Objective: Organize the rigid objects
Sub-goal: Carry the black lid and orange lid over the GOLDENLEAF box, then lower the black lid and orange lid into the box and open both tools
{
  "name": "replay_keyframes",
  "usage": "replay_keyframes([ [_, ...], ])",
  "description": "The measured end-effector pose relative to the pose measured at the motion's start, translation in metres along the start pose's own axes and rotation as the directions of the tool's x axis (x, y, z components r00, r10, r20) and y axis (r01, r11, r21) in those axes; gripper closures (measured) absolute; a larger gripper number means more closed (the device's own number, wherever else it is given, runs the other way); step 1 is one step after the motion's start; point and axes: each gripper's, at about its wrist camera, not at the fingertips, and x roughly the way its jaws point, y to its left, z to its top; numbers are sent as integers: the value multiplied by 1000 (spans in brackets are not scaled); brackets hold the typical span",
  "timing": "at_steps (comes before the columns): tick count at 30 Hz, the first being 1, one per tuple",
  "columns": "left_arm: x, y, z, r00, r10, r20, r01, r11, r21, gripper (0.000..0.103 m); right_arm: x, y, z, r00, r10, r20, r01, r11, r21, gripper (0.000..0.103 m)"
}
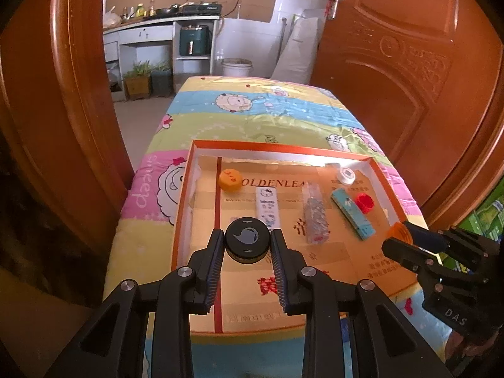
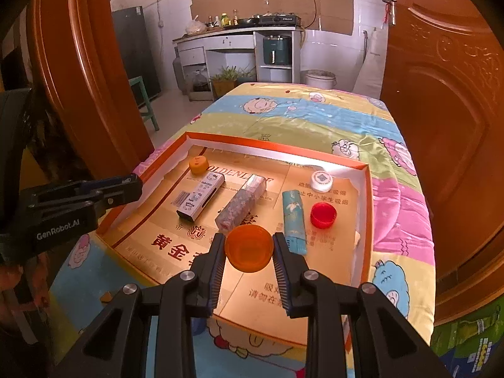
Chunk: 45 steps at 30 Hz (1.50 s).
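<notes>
the left gripper [image 1: 247,245] clamps a black cap [image 1: 247,240] over the orange tray [image 1: 277,145], near its left wall; the right gripper [image 2: 249,249] pinches an orange cap [image 2: 249,247] over the tray's near half, with the long boxes lying lengthwise just beyond both caps.

The right tool [image 2: 249,249] clamps an orange cap [image 2: 249,247] above the shallow orange-rimmed box [image 2: 367,208], just beside a teal packet [image 2: 293,217]. The left tool [image 2: 126,186] reaches in from the left edge.
</notes>
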Motion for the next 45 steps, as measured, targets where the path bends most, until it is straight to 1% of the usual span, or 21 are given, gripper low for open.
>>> replay_keyframes([
  [14,33,9,11,999,18,-48,-19,1000,-12,73,30,-2,12,999,21,-44,-21,1000,1,73],
  [18,44,12,14,997,20,-72,-22,1000,-20,73,39,-5,13,998,26,-64,-25,1000,11,73],
  [26,62,14,18,995,16,-94,-19,999,-33,73,59,-12,10,994,29,-108,-25,999,37,73],
  [32,71,15,17,994,26,-102,-30,999,-34,72,65,-11,10,994,20,-112,-17,999,29,73],
  [42,86,19,16,991,23,-130,-29,999,-43,72,73,-11,8,991,12,-131,-9,1000,25,73],
  [45,87,18,16,992,25,-125,-30,999,-39,73,75,-12,7,991,10,-136,-7,1000,23,73],
])
